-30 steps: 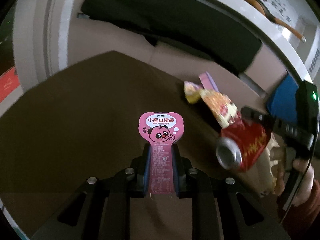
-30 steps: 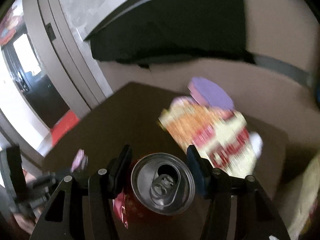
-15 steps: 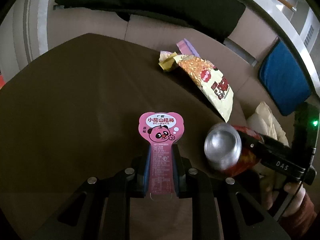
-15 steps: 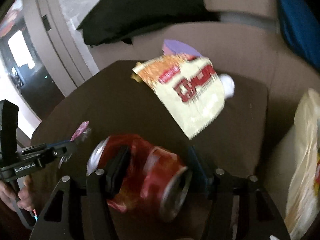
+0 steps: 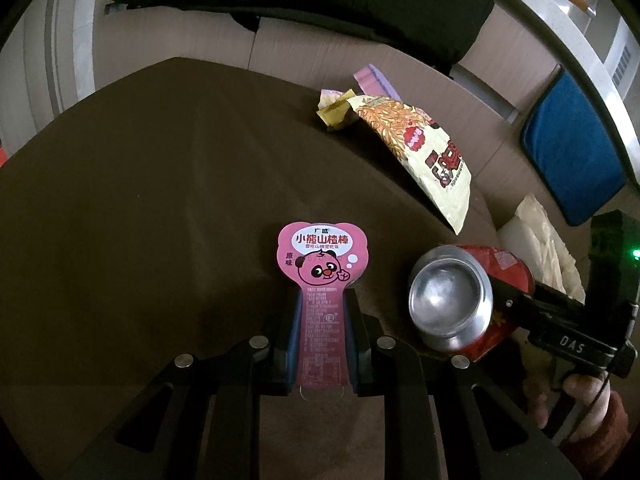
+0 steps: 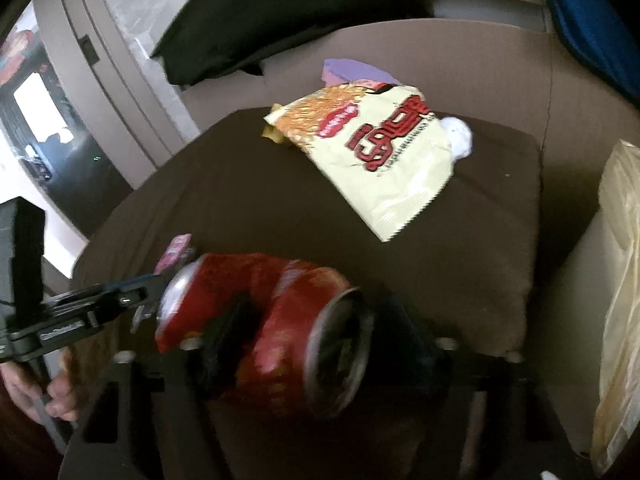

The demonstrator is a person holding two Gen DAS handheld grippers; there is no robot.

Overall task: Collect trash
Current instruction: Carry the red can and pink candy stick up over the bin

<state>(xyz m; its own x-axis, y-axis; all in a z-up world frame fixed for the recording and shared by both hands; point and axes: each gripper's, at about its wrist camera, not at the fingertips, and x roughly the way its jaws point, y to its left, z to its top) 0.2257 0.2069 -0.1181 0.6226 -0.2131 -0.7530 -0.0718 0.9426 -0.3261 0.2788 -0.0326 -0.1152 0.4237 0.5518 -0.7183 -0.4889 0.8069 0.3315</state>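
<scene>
Left gripper (image 5: 322, 334) pinches the pink bear-print snack wrapper (image 5: 322, 264) flat between its pads, same as 1 second back. Right gripper (image 6: 320, 332) grips a crushed red soda can (image 6: 264, 320) that has tipped from upright to lying crosswise in the jaws, which have just been closing on it. Ahead of both jaws a yellow chip bag (image 6: 384, 152) and purple wrapper (image 6: 352, 72) lie uncollected on the brown cushion (image 5: 160, 184), so 2 items are in hand and at least 2 are left.
</scene>
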